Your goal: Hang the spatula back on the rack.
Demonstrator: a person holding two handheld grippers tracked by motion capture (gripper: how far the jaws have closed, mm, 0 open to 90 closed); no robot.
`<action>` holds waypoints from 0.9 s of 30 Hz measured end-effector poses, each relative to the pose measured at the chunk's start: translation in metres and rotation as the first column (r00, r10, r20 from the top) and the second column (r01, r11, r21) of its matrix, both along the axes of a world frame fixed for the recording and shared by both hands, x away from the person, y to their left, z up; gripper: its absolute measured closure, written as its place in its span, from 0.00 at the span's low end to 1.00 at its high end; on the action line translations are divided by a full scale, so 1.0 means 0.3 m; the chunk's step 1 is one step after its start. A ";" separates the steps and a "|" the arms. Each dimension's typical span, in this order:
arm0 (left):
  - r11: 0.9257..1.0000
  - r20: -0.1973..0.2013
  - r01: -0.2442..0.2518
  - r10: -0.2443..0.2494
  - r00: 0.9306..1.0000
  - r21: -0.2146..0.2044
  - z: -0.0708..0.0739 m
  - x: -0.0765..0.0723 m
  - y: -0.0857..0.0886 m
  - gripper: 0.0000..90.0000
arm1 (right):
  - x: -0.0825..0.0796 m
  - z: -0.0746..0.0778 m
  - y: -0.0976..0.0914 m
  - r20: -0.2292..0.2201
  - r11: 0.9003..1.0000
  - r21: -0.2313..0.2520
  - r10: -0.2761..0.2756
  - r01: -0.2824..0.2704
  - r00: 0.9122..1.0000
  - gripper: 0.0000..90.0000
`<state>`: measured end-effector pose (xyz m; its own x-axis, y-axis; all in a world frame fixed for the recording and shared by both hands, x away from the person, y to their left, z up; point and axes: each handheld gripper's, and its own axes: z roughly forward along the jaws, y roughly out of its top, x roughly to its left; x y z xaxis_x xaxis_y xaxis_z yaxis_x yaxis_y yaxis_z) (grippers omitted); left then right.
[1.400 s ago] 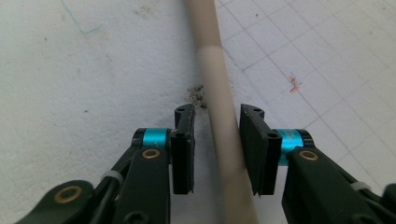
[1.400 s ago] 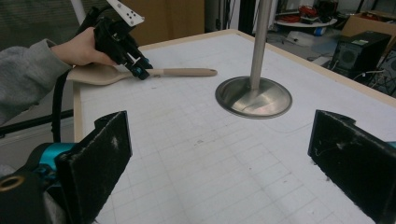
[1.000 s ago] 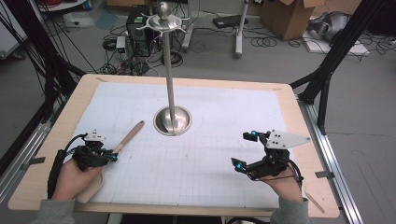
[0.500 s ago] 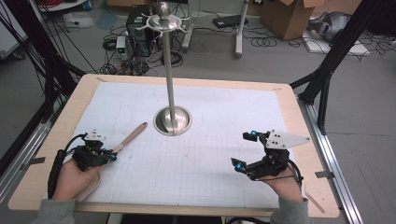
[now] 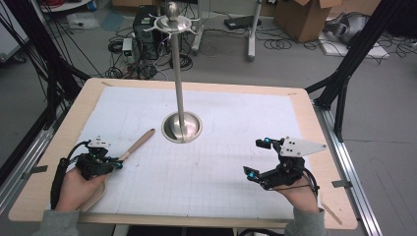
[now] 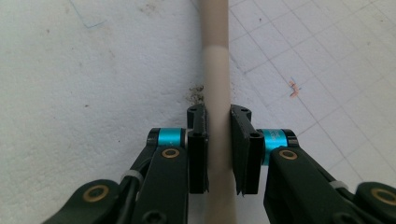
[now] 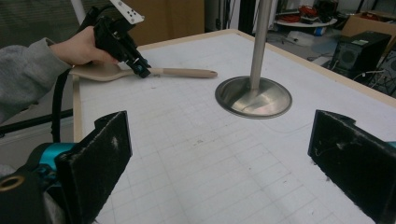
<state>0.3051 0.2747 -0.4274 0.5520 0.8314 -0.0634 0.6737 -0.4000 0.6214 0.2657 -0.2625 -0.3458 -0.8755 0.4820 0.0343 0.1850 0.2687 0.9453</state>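
Note:
A beige spatula [image 5: 137, 143] lies on the white grid mat at the left, its handle pointing toward the metal stand [image 5: 182, 127]. Its wide blade [image 7: 93, 71] rests under the person's left hand. My left gripper [image 5: 118, 164] is shut on the spatula handle [image 6: 217, 70], with both black pads [image 6: 198, 140] pressed against its sides low over the mat. In the right gripper view the left gripper [image 7: 141, 71] pinches the handle near the blade. My right gripper [image 5: 256, 157] hovers at the right of the mat, its jaws wide open and holding nothing [image 7: 224, 154].
The stand's tall pole rises from a round steel base [image 7: 253, 97] at the mat's centre to a hooked top [image 5: 171, 19]. A thin wooden stick [image 5: 332, 214] lies near the table's right front corner. Cables, boxes and equipment crowd the floor beyond the far edge.

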 end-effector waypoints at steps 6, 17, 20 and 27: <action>1.000 0.017 0.000 0.000 1.000 -0.006 0.013 -0.007 0.004 0.87 | 0.000 0.001 -0.003 -0.001 1.000 0.002 -0.001 0.001 1.000 0.06; 0.997 0.093 -0.003 0.010 0.996 -0.073 0.084 -0.040 0.026 0.87 | 0.001 -0.001 0.001 -0.002 1.000 -0.004 0.000 0.000 1.000 0.06; 0.997 0.110 0.001 0.008 0.994 -0.078 0.099 -0.048 0.027 0.87 | 0.001 -0.001 0.001 -0.006 1.000 -0.004 -0.001 0.001 1.000 0.06; 0.996 0.158 0.010 0.005 0.987 -0.094 0.131 -0.064 0.023 0.87 | 0.002 -0.002 0.001 -0.004 1.000 -0.004 -0.001 0.001 1.000 0.06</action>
